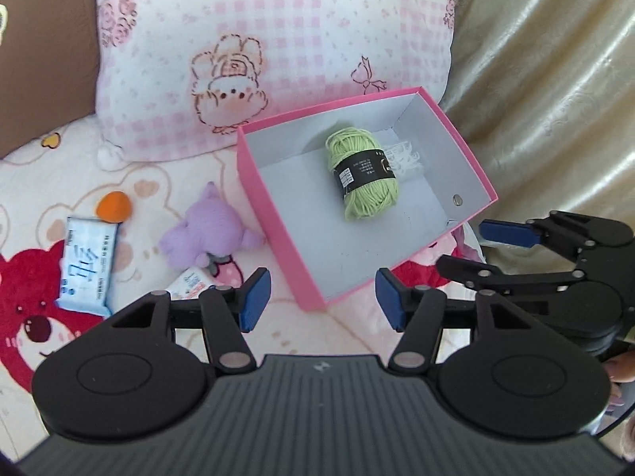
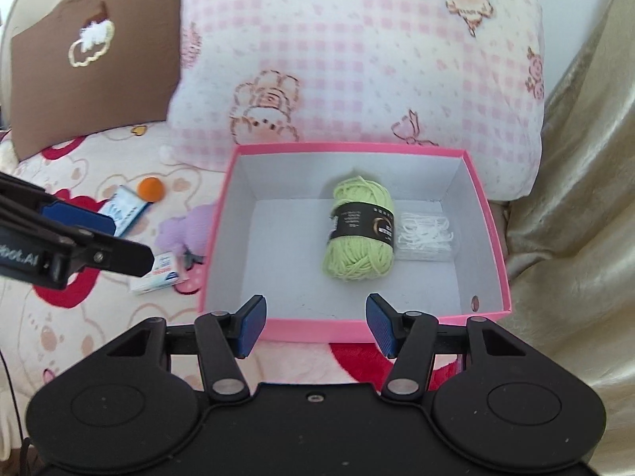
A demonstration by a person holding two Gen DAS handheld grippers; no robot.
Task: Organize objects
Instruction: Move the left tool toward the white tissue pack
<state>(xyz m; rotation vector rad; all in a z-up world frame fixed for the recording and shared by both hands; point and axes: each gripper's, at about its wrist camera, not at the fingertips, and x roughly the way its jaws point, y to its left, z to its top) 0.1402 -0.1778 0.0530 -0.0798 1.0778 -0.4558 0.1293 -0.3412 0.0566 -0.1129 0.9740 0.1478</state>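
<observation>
A pink box (image 1: 274, 218) (image 2: 492, 234) with a white inside sits on the bed. In it lie a green yarn ball (image 1: 363, 172) (image 2: 359, 230) and a clear packet of white string (image 2: 424, 234) (image 1: 403, 156). Left of the box lie a purple plush toy (image 1: 206, 230) (image 2: 186, 228), a blue tissue pack (image 1: 87, 261) (image 2: 125, 208), an orange ball (image 1: 114, 206) (image 2: 151, 189) and a small white packet (image 1: 190, 283) (image 2: 158, 275). My left gripper (image 1: 321, 299) is open and empty above the box's near corner. My right gripper (image 2: 315, 325) is open and empty at the box's near wall.
A pink checked pillow (image 1: 278, 39) (image 2: 357, 51) stands behind the box. A brown cushion (image 2: 91, 55) (image 1: 43, 55) is at the back left. A gold curtain (image 1: 555, 79) (image 2: 575, 218) hangs on the right. The bedsheet (image 1: 35, 317) has a red bear print.
</observation>
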